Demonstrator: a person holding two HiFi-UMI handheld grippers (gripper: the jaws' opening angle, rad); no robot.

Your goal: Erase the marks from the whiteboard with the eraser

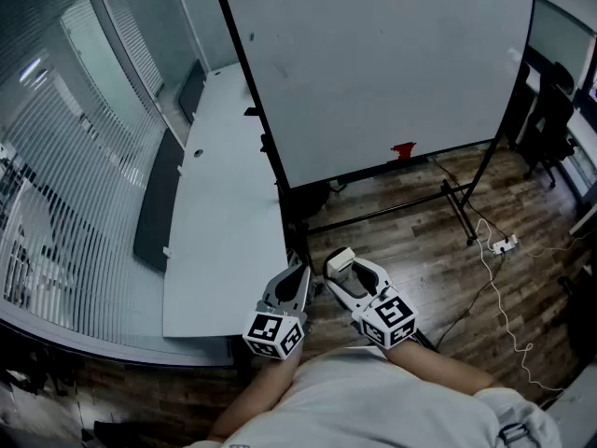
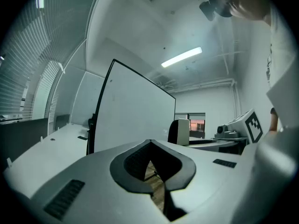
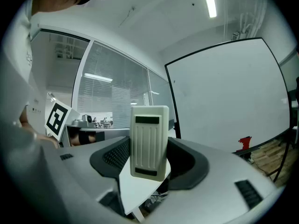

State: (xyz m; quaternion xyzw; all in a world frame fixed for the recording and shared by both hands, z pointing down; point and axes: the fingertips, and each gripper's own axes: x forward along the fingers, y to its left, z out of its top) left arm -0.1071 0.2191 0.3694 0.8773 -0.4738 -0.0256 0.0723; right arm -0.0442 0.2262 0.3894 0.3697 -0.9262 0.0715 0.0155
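Eraser [image 3: 149, 141], a pale ribbed block, is clamped between the jaws of the right gripper [image 3: 149, 158]. It is stood on end, so that its long axis runs up out of the jaws.

Ahead of that gripper and above it, well apart, the whiteboard [image 1: 382, 63] is carried on a black stand with its face turned toward the tool. Hardly any writing can be made out on it. Only a few faint specks are seen near its upper left edge, and whether other marks remain cannot be told.

The coming move is judged to turn on this gap. The eraser would have to be carried forward and upward, then tipped so that a broad face is laid flat on the board. Which face is the wiping side cannot be told.

The left gripper [image 1: 298, 273] is held just beside the right one, on its left. Its jaws are brought together with nothing between them, and it is no nearer to the board.

A small red thing [image 1: 402, 149] is set on the ledge at the board's lower edge, ahead and slightly right of the tool. The stand's floor bars [image 1: 457, 203] lie on the wooden floor between tool and board, and are judged the only thing to be stepped around.

A white table [image 1: 224, 203] runs along the left, past the board's left edge. A power strip [image 1: 505, 244] with its cable lies to the right, with a dark chair [image 1: 546, 110] farther off.
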